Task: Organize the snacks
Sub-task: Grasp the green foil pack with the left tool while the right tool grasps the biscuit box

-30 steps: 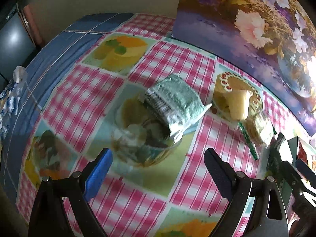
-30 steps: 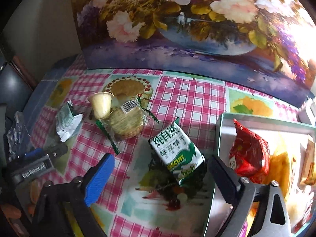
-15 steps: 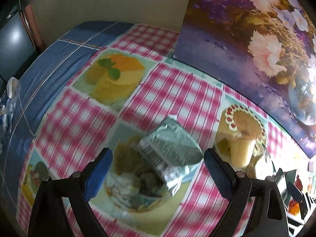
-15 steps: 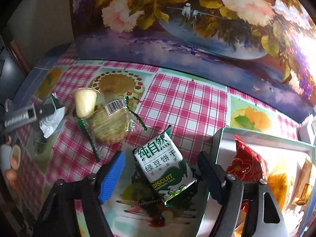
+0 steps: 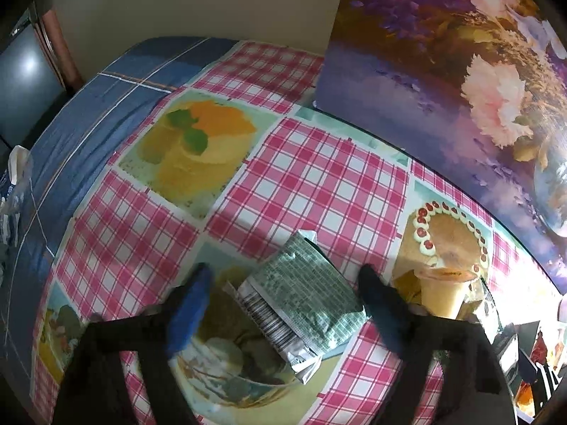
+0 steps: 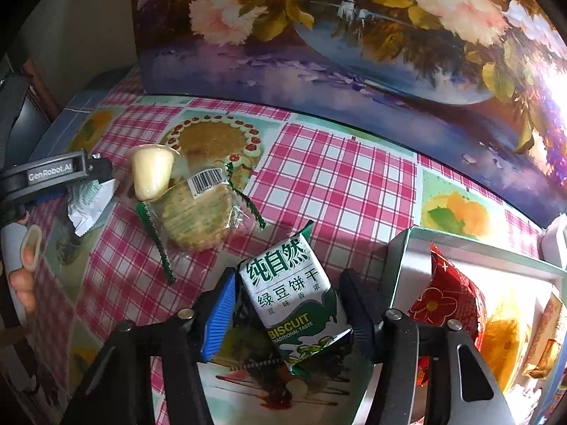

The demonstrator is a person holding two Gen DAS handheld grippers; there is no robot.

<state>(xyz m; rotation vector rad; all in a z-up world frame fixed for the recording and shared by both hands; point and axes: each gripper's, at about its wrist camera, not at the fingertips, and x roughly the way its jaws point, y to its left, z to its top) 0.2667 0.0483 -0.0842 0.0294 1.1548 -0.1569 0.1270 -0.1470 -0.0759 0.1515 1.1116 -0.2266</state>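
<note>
A silver-green snack packet [image 5: 301, 301] lies on the checked tablecloth between the fingers of my left gripper [image 5: 283, 310]. Its jaws are closing, and a gap still shows beside the blue pad [image 5: 187, 311]. In the right wrist view a green and white biscuit packet [image 6: 294, 294] lies between the fingers of my right gripper [image 6: 288, 313]. Those jaws are closing too, and the pads stand close to the packet's sides without squeezing it. Just right of it stands a white tray [image 6: 400, 258] holding a red packet [image 6: 443, 304] and other snacks.
A yellow jelly cup [image 6: 150, 171] and a bag of round crackers [image 6: 196, 212] lie between the two packets. A tall floral panel [image 6: 354, 53] walls off the table's back. The left gripper body [image 6: 56, 173] and a person's fingers [image 6: 26, 258] are at the left edge.
The left gripper moved in over the silver-green packet and its jaws narrowed around it. The right jaws narrowed steadily around the biscuit packet, which stayed on the cloth.
</note>
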